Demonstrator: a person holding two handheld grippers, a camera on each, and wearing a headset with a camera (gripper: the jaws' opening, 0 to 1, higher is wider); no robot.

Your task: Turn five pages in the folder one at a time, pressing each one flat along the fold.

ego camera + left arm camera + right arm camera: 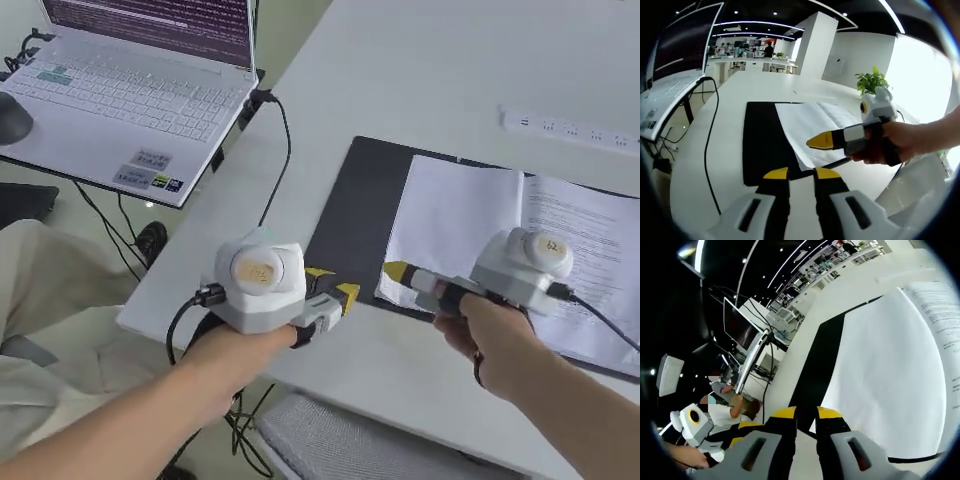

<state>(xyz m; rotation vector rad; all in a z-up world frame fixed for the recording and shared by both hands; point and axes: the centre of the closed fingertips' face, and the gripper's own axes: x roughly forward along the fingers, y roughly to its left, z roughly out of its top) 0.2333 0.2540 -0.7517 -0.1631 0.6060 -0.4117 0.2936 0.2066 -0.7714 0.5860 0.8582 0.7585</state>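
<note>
Here, the left gripper (333, 283), held in the person's left hand (235, 350), sits at the near-left corner of the black folder (350, 210). Its yellow-tipped jaws stand a little apart with nothing between them. In the left gripper view the folder's near edge lies just ahead of the tips; whether they touch it cannot be told.

The right gripper (397, 272), in the right hand (495, 335), points leftward over the near-left corner of the blank page (450, 215). The right gripper view shows only a narrow gap between its jaws, and they hold nothing. The tips are at the page's near edge, but contact with the paper cannot be made out. The two grippers' tips are near each other and do not touch.

The folder lies open on the white table (420, 70), its bare inner cover to the left. The blank page rises slightly toward the fold rather than lying flat. A printed page (590, 240) lies to the right of the fold.

To the left, an open laptop (130, 90) stands on a separate, lower surface with a mouse (12, 118) at its side. A black cable (283, 150) runs from the laptop across the table's edge, near the folder's left side. A white power strip (570, 132) lies on the table beyond the folder. A potted plant (871, 81) stands at the far end in the left gripper view.
</note>
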